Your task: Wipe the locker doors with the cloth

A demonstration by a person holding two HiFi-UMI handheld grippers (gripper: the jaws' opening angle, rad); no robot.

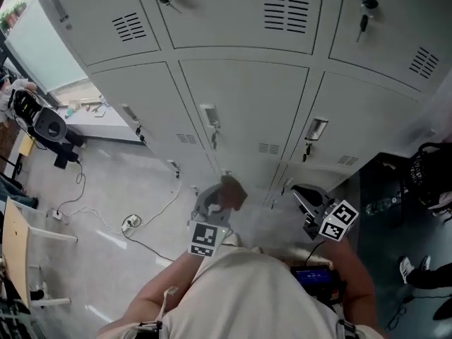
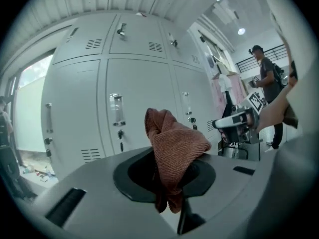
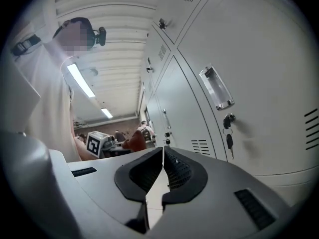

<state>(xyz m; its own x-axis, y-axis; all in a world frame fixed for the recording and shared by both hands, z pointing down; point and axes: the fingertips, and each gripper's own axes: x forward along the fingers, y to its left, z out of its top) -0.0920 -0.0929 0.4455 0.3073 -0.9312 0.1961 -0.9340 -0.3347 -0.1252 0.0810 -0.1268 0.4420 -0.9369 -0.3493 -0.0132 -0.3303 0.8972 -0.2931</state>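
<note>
Locker area in an industrial-type workspace. Bank of grey metal lockers (image 1: 244, 111) in stacked rows, with vent slots, recessed handles and keys (image 1: 364, 21) hanging in locks. Bare grey floor (image 1: 106, 189) with loose cables (image 1: 162, 207). Ribbed ceiling with tube lights (image 3: 80, 78). Big window (image 1: 42, 48) at left. A person (image 2: 269, 78) stands in the background.

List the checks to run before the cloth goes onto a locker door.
1. Rust-brown ribbed cloth clamped in left gripper: ok.
2. Cloth touching grey metal locker door: not ok, they are apart.
3. Right gripper shut and empty: ok.
4. Right gripper clear of the cloth: ok.
5. Doors free of snags: not ok, a small key hangs from a lock.
6. Dirt on the door: cannot tell.
</note>
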